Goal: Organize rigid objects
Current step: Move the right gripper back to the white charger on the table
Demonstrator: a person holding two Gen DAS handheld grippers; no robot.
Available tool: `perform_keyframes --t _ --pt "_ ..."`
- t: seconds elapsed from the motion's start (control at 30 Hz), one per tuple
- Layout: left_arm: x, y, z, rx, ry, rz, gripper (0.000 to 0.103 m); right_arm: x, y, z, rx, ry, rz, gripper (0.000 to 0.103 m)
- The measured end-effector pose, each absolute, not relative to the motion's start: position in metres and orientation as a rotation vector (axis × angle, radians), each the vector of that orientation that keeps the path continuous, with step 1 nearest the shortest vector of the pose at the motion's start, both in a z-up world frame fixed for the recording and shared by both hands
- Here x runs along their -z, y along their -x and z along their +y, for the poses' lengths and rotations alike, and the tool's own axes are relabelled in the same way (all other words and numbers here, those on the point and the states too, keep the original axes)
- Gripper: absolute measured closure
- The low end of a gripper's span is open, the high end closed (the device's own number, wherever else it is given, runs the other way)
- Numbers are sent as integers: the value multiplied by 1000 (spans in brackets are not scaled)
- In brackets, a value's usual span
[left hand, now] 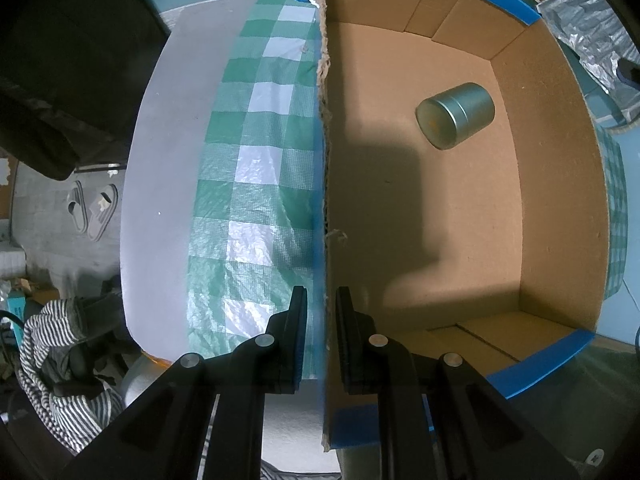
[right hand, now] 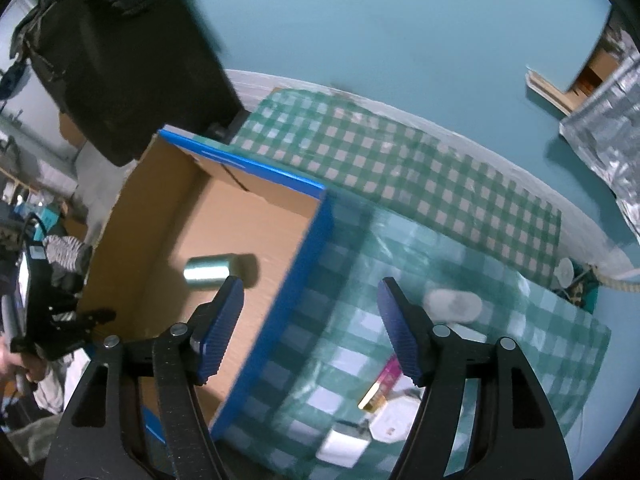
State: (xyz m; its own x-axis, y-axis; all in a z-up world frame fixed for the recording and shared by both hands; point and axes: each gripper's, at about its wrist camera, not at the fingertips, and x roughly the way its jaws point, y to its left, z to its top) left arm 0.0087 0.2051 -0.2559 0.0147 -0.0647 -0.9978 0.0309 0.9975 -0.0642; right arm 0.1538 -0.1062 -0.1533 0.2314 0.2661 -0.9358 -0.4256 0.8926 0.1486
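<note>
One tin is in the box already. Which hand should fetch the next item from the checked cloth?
Right. Its tool is open and empty, above the cloth near the loose items. The left tool is shut on the box wall, steadying the box that holds the tin.

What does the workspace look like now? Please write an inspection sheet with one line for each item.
Surface: green checked cloth on a table.
Job's things: metal tin on its side in the cardboard box; small white and pink items on the cloth, blurred.
Clutter: silver foil bag.
Grippers: left gripper shut on the box wall; right gripper open, empty.
Cables: rope at the cloth's edge.
Surroundings: slippers on the floor.
</note>
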Motion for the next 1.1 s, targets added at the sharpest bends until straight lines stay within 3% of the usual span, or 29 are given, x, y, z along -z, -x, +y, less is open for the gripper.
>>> perform_keyframes --t 0.6,1.1 --pt "254 -7 201 85 14 1555 89 185 -147 -206 -291 30 1337 32" --pt "255 -9 198 71 17 1559 89 278 -172 -256 -122 -18 1456 30"
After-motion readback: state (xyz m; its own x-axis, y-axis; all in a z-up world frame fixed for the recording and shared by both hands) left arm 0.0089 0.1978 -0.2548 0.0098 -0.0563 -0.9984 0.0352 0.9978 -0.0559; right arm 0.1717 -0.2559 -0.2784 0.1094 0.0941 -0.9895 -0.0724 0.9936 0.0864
